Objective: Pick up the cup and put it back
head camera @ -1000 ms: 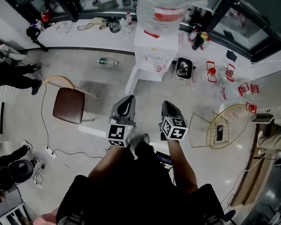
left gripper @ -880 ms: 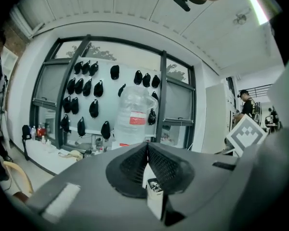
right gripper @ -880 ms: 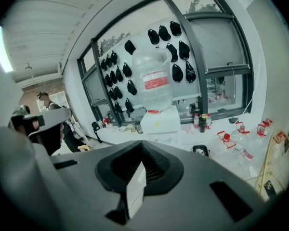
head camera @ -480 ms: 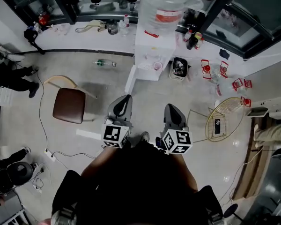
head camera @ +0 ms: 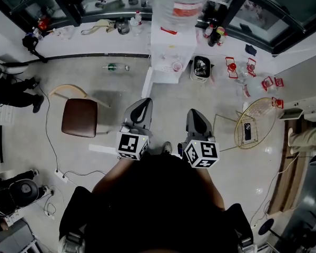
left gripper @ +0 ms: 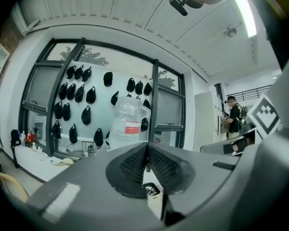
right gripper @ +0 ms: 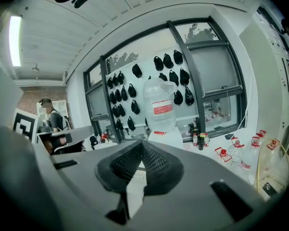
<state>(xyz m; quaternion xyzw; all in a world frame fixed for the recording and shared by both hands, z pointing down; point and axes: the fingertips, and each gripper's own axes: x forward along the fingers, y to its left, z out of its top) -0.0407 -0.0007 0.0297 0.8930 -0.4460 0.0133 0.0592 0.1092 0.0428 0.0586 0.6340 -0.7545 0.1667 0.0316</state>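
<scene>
A small pink cup point(head camera: 177, 66) stands on the tray of the white water dispenser point(head camera: 168, 49), under its big clear bottle point(head camera: 183, 1). Both grippers hang over the floor well short of the dispenser. My left gripper point(head camera: 142, 104) is shut with nothing in it, and so is my right gripper point(head camera: 195, 115). In the left gripper view the jaws point(left gripper: 147, 151) meet at their tips with the bottle point(left gripper: 128, 121) beyond. The right gripper view shows closed jaws point(right gripper: 141, 147) and the bottle point(right gripper: 160, 106) ahead. The cup is too small to make out in either gripper view.
A brown chair point(head camera: 79, 117) stands to the left and a small bin point(head camera: 201, 67) right of the dispenser. A gold wire table point(head camera: 255, 124) and red-capped bottles point(head camera: 253, 78) are to the right. A green bottle point(head camera: 113, 66) and cables point(head camera: 58, 165) lie on the floor.
Both grippers stay shut and empty. The dispenser and cup have drifted slightly up in the head view, and the right gripper sits a little lower.
</scene>
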